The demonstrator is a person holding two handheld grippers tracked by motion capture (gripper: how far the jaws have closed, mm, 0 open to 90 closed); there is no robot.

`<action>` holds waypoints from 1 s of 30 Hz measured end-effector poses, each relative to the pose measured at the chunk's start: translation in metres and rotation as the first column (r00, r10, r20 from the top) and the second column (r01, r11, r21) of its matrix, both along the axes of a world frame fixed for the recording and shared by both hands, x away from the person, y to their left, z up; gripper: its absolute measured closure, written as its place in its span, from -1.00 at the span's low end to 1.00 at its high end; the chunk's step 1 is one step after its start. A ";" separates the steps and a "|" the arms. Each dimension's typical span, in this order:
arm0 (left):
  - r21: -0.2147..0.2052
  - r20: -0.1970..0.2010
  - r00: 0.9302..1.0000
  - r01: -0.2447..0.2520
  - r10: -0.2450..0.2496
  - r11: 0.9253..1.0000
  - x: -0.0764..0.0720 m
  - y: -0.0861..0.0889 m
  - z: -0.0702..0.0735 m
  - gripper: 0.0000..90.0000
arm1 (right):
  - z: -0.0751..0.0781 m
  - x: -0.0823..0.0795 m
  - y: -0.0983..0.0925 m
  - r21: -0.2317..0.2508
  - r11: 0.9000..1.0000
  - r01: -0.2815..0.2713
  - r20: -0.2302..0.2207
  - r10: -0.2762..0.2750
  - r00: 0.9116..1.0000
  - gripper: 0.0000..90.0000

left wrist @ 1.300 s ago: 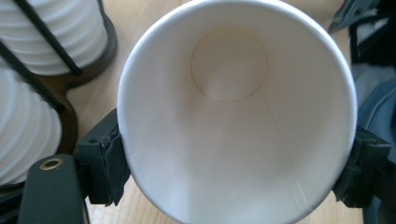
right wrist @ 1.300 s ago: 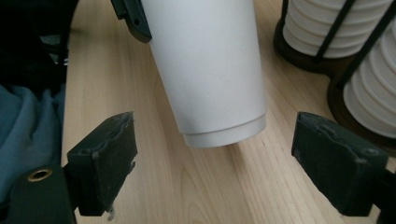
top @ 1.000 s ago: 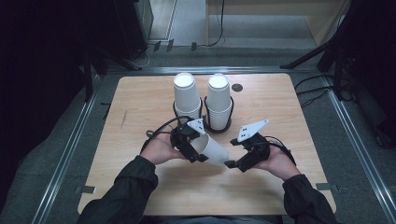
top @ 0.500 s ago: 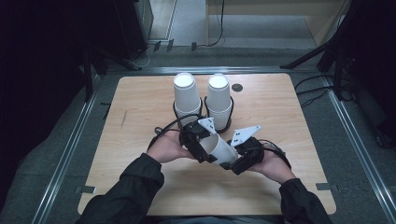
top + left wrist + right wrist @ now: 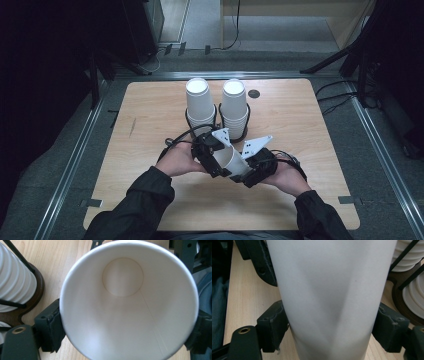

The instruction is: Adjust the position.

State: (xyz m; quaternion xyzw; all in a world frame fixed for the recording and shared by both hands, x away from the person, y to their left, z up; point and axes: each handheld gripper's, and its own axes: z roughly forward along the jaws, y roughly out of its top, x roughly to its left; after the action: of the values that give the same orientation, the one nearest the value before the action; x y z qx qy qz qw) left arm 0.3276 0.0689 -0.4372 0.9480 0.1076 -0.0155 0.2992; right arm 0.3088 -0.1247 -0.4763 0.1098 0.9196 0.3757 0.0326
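Since the earlier frames your two grippers have drawn together over the near table (image 5: 150,125). Left gripper (image 5: 216,159) grips the paper cup (image 5: 231,161) at its rim, mouth facing you. Right gripper (image 5: 250,172), jaws just closing, brackets the cup's narrow end; whether they press it you cannot tell. Cup's long axis runs gripper to gripper, lying level. Two cup stacks (image 5: 200,102) stand behind.
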 end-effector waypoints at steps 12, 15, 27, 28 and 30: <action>-0.053 -0.001 1.000 -0.012 0.011 0.999 0.002 0.007 0.002 -0.93 | 0.005 0.001 -0.003 0.021 1.000 0.005 0.012 -0.005 1.000 -0.52; -0.067 0.000 1.000 -0.018 0.018 0.998 0.002 0.011 0.003 -0.93 | 0.005 0.002 -0.006 0.026 1.000 0.006 0.005 -0.006 1.000 -0.52; -0.107 0.014 0.999 -0.027 0.029 0.994 0.004 0.023 0.005 -0.91 | 0.012 0.006 -0.019 0.071 0.997 0.033 -0.036 -0.030 0.999 -0.53; -0.110 0.008 1.000 -0.028 0.029 0.994 0.004 0.024 0.005 -0.91 | 0.013 0.006 -0.021 0.075 0.997 0.037 -0.037 -0.035 0.999 -0.53; -0.116 0.017 0.999 -0.039 0.041 0.993 0.004 0.026 0.005 -0.91 | 0.014 0.007 -0.023 0.077 0.996 0.041 -0.034 -0.039 0.999 -0.53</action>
State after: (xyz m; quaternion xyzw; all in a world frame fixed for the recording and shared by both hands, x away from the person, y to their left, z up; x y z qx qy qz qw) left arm 0.3311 0.0945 -0.4325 0.9269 0.1224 -0.0064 0.3547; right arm 0.3158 -0.1479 -0.4622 0.1354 0.9023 0.4088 0.0208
